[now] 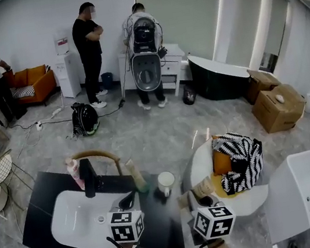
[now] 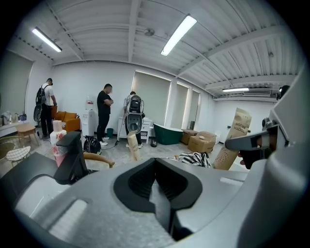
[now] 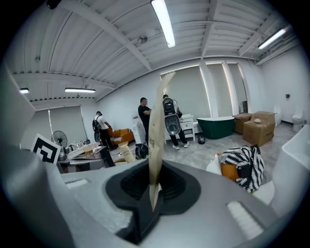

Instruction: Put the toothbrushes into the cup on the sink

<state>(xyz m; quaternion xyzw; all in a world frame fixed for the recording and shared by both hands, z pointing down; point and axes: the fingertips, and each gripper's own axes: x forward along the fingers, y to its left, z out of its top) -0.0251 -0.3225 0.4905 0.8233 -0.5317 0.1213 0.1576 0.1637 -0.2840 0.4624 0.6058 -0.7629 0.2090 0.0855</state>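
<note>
A white cup (image 1: 166, 182) stands on the black counter just right of the white sink (image 1: 71, 223). A brown paper toothbrush box (image 1: 135, 174) stands upright to the left of the cup, also seen in the left gripper view (image 2: 133, 145). My left gripper (image 1: 128, 201) hovers over the sink's right rim, its jaws shut with nothing between them (image 2: 157, 193). My right gripper (image 1: 206, 199) is to the right of the cup, shut on a second brown toothbrush box (image 1: 203, 188). That box stands edge-on between its jaws (image 3: 155, 140).
A black faucet (image 1: 88, 178) and a pink bottle (image 1: 73, 170) stand behind the sink. A round white table (image 1: 255, 198) with a striped cloth (image 1: 241, 162) is close on the right. A white tub (image 1: 306, 183) lies further right. Three people stand far off.
</note>
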